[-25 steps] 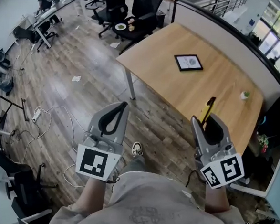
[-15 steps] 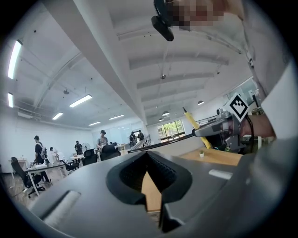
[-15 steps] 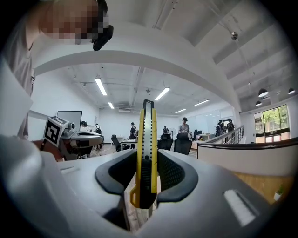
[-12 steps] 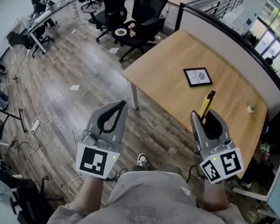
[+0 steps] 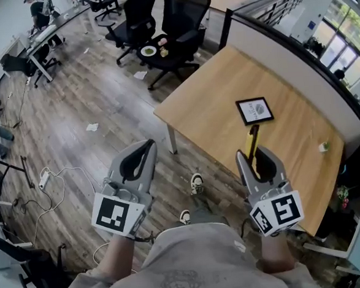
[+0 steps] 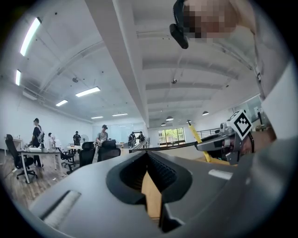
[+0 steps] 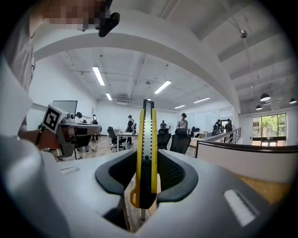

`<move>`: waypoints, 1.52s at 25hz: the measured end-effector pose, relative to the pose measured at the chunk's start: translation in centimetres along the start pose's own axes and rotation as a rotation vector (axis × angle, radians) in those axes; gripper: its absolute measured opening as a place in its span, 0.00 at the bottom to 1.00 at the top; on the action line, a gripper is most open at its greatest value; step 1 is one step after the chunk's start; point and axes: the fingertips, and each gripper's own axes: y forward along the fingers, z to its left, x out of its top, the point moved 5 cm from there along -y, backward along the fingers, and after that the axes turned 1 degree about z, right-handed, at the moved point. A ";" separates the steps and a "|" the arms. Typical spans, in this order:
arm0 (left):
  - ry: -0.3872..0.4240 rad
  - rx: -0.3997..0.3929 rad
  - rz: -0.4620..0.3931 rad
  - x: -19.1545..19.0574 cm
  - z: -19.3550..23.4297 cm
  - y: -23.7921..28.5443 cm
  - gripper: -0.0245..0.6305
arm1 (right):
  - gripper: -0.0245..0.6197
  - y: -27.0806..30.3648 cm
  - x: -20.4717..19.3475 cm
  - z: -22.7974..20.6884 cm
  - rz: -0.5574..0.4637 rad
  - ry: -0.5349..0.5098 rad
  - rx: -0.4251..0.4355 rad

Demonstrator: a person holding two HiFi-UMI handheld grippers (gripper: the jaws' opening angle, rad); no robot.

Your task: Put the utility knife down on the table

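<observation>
My right gripper (image 5: 255, 158) is shut on a yellow and black utility knife (image 5: 250, 141), which sticks out past the jaws over the near edge of the wooden table (image 5: 214, 104). In the right gripper view the utility knife (image 7: 145, 153) stands upright, clamped between the pads of the right gripper (image 7: 145, 179). My left gripper (image 5: 148, 145) hangs over the wooden floor left of the table, shut with nothing in it. From the left gripper view, the left gripper (image 6: 150, 173) has its jaws together, and the knife (image 6: 196, 135) shows at the right.
A black-framed picture (image 5: 254, 110) lies on the table, and a small green and white object (image 5: 323, 147) sits near its right end. A dark partition (image 5: 296, 40) borders the far side. Black office chairs (image 5: 180, 14) stand beyond the table's left end. Cables (image 5: 59, 179) trail on the floor.
The view has shifted, so the table and the framed picture now lie nearer the right gripper. The knife stays clamped in the right gripper. The left gripper stays shut.
</observation>
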 end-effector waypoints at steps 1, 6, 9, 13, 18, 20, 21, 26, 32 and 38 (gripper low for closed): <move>0.010 0.008 0.002 0.0 0.5 0.7 0.04 | 0.25 0.5 -0.1 -0.4 -0.001 0.004 -0.003; 0.015 -0.023 0.005 -0.8 1.9 5.7 0.04 | 0.25 4.0 -0.6 -4.1 0.001 0.016 -0.010; 0.016 -0.043 0.025 -1.5 3.3 9.1 0.04 | 0.25 6.8 -0.8 -6.3 0.009 0.040 -0.016; 0.059 -0.063 0.040 -1.2 4.7 14.2 0.04 | 0.25 9.9 -0.6 -9.6 0.026 0.063 -0.023; 0.070 -0.045 0.092 -0.6 6.3 20.8 0.04 | 0.25 13.7 -0.1 -14.7 0.043 0.089 -0.016; 0.070 -0.028 0.095 -0.3 7.1 23.3 0.04 | 0.25 15.4 -0.1 -16.7 0.046 0.093 -0.015; 0.069 -0.023 0.095 -0.2 7.4 24.4 0.04 | 0.25 16.3 -0.1 -17.7 0.047 0.096 -0.016; 0.085 -0.050 0.108 -0.3 7.7 29.1 0.04 | 0.25 19.1 0.0 -21.4 0.037 0.105 -0.008; 0.075 -0.032 0.112 0.1 8.7 32.7 0.04 | 0.25 20.8 -0.3 -23.9 0.044 0.121 -0.019; 0.081 -0.051 0.109 0.5 10.2 33.8 0.04 | 0.25 21.5 -0.3 -24.5 0.068 0.131 -0.068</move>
